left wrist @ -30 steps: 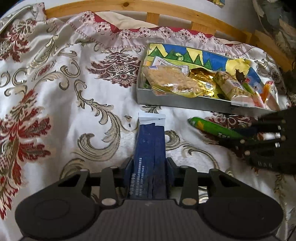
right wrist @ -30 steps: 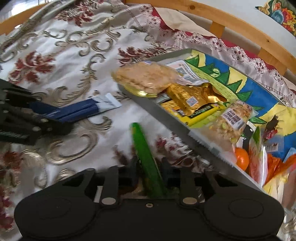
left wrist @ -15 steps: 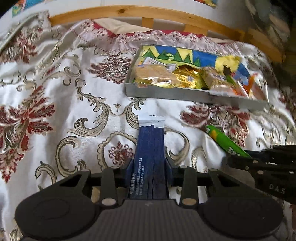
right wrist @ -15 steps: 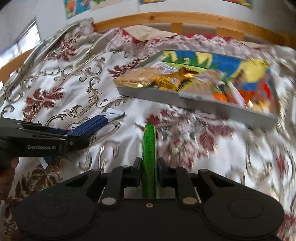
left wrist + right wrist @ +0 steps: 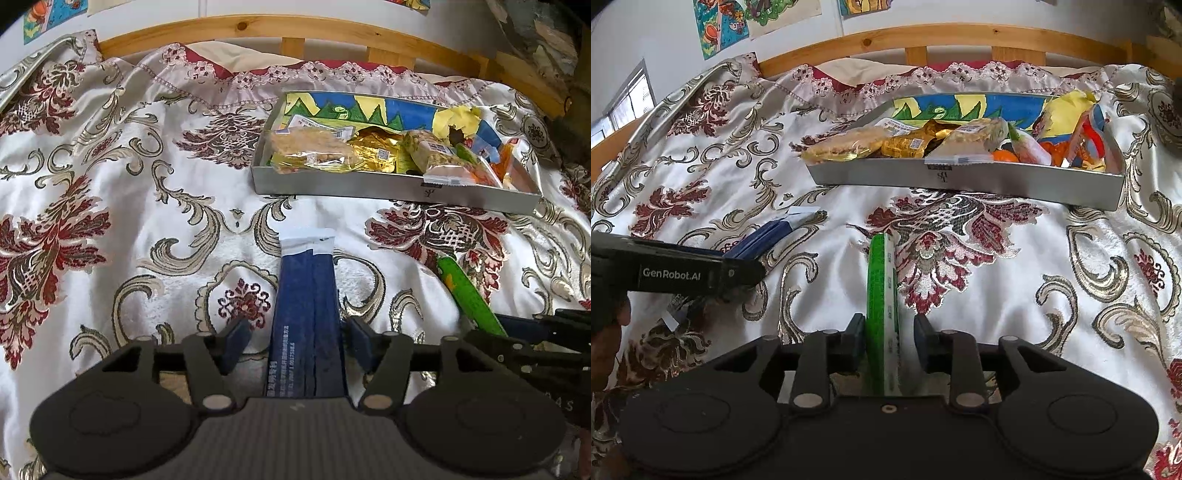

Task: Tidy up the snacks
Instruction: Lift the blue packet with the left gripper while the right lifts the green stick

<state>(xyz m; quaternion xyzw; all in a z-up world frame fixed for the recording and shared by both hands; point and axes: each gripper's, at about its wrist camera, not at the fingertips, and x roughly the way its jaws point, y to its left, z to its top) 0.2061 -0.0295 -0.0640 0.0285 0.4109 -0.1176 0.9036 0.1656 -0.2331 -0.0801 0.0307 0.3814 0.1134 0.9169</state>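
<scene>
A dark blue snack packet [image 5: 306,295] with a white end lies on the patterned bedspread between the fingers of my left gripper [image 5: 298,338]. Its jaws are opening, with a gap beside the packet. A green snack stick [image 5: 881,288] lies between the fingers of my right gripper [image 5: 889,338], whose jaws are also opening and no longer press it. Both packets point toward the grey tray [image 5: 369,186] full of wrapped snacks. In the right wrist view the left gripper [image 5: 738,273] sits at the left over the blue packet [image 5: 768,236], and the tray [image 5: 960,179] lies ahead.
The floral satin bedspread [image 5: 129,184] covers the whole surface. A wooden bed rail [image 5: 258,29] runs along the back, with a white wall and posters behind. The green stick [image 5: 469,291] and right gripper [image 5: 535,332] lie just right of my left gripper.
Both grippers drew back from the tray with their packets, the right one rolling level. Since then both jaws have spread apart and let go of the blue packet and the green stick.
</scene>
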